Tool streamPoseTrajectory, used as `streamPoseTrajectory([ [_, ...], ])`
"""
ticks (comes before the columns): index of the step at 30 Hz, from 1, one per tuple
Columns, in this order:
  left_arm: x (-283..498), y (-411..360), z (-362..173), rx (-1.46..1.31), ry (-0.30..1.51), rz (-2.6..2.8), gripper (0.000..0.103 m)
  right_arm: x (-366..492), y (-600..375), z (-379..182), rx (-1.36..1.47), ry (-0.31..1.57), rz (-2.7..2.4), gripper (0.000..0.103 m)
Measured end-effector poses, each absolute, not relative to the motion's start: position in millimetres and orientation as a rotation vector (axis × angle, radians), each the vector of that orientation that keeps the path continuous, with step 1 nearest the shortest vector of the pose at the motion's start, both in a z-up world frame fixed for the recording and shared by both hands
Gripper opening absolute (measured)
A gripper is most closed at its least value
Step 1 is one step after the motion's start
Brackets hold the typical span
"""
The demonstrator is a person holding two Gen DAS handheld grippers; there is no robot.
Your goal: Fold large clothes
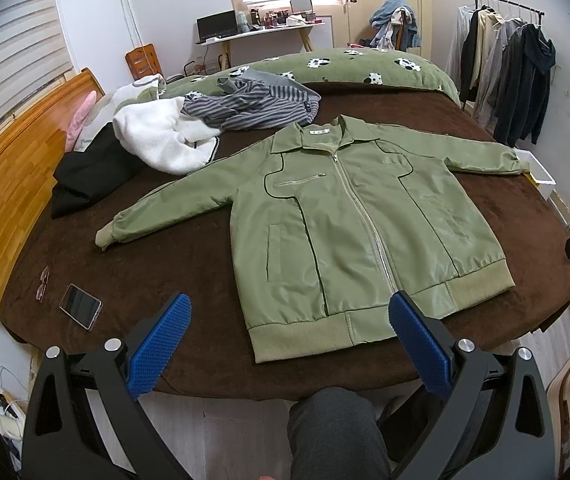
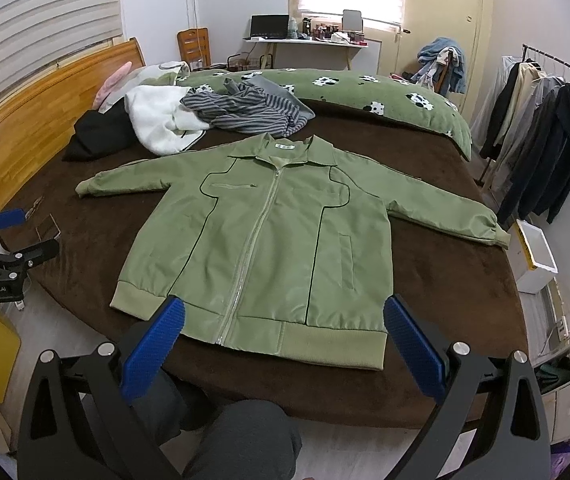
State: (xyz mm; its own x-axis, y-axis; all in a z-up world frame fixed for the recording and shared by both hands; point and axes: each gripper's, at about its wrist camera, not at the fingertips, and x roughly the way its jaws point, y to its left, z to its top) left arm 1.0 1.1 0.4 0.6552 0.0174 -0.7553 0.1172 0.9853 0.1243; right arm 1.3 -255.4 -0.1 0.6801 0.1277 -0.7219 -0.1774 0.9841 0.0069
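At the far left a wooden headboard (image 1: pixel 9 184) is seen running along the edge of the bed (image 1: pixel 173 248), which is covered in a dark brown blanket. Near that edge a pair of glasses (image 1: pixel 43 284) and a phone (image 1: pixel 81 307) are laid on the blanket, just beside each other. Further back on the left, a black garment (image 1: pixel 85 180), a white fleece (image 1: pixel 161 140) and a grey striped garment (image 1: pixel 245 106) are heaped together, touching one another.

The left tool (image 1: pixel 287 314) is held above the near edge of the bed with its blue pads spread wide; nothing is gripped between them. One of its pads is seen over the hem of the jacket, but contact cannot be judged.

The green jacket (image 1: pixel 349 220) is spread flat, front up and zipped, in the middle of the bed, collar away from the cameras, both sleeves stretched outward and the ribbed hem nearest the person. Behind it a green quilt with a cow print (image 1: pixel 365 66) is bunched along the far side.

The right tool (image 2: pixel 283 312) is likewise held wide apart and empty, over the hem area of the jacket (image 2: pixel 269 236).

At the right, a white box (image 2: pixel 535 252) is seen beside the bed, and dark coats are hung on a clothes rack (image 2: pixel 541 132) against the wall.
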Motion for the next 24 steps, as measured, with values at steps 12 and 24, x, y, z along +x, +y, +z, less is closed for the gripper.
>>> streamPoseTrajectory([
  [12,-2.1,5.2,1.9,0.170,0.858,-0.054,0.097,1.9,-252.0,-0.5,-0.072,0.813,0.176,0.097],
  [24,-3.1,6.9,0.9,0.171,0.858,-0.057,0.097,1.8,-252.2,-2.1,-0.069,0.812,0.173,0.097],
])
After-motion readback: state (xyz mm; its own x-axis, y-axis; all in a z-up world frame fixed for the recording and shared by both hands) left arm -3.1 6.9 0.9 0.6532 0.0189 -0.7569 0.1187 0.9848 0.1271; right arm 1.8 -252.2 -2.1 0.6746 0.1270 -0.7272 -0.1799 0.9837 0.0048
